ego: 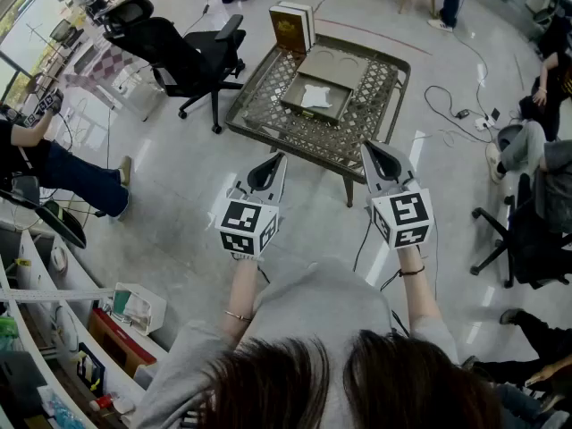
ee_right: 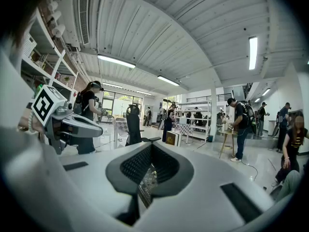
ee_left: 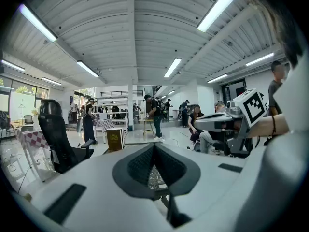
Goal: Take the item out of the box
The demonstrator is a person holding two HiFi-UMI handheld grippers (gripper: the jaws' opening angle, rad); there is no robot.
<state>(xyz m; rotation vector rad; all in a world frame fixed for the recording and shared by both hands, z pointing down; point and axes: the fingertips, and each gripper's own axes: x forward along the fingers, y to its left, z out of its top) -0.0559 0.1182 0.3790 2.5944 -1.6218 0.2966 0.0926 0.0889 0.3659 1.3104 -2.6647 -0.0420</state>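
Observation:
An open flat box (ego: 316,97) lies on a low lattice table (ego: 268,119), with a white item (ego: 315,96) inside it and its lid (ego: 332,66) just behind. A brown-and-white box (ego: 292,27) stands upright at the table's far edge and also shows in the gripper views (ee_left: 115,139) (ee_right: 172,138). My left gripper (ego: 277,157) and right gripper (ego: 367,147) hover side by side short of the table's near edge, both pointing at it. Each has its jaws shut with nothing between them (ee_left: 154,146) (ee_right: 151,146).
A black office chair (ego: 183,56) stands left of the table. Cables (ego: 456,105) run across the floor on the right, near seated people (ego: 536,159) and another chair (ego: 527,239). Shelving (ego: 54,347) lines the lower left, and a person's leg (ego: 76,181) stretches in from the left.

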